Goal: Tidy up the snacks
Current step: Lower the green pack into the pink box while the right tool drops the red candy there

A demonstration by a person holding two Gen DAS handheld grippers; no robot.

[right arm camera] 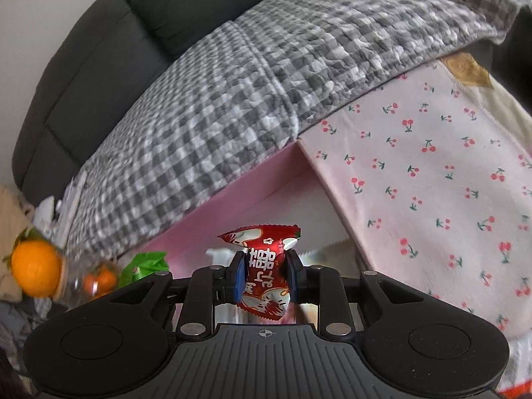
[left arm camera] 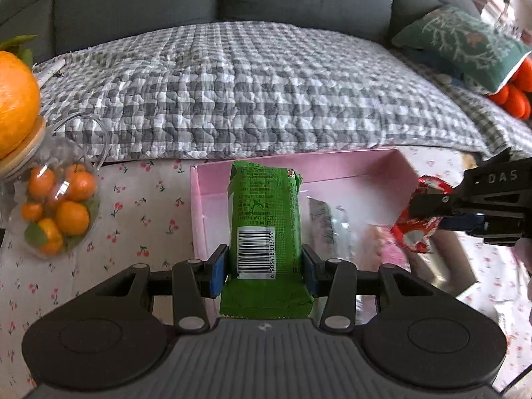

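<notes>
Left wrist view: the left tool [left arm camera: 265,266] clamps a green snack pack [left arm camera: 264,212] held above the pink box [left arm camera: 212,179]; the right tool [right arm camera: 265,274] pinches a red candy [right arm camera: 264,266] over the same box. A few wrappers already lie inside; both snacks remain unreleased, so the sorting looks only partly done.

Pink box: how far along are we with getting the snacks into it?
Partly done. The pink box already holds at least one clear-wrapped packet. In hand: the left gripper clamps a green snack pack over the box, and the right gripper clamps a red candy by its edge. Left: drop both in.
</notes>
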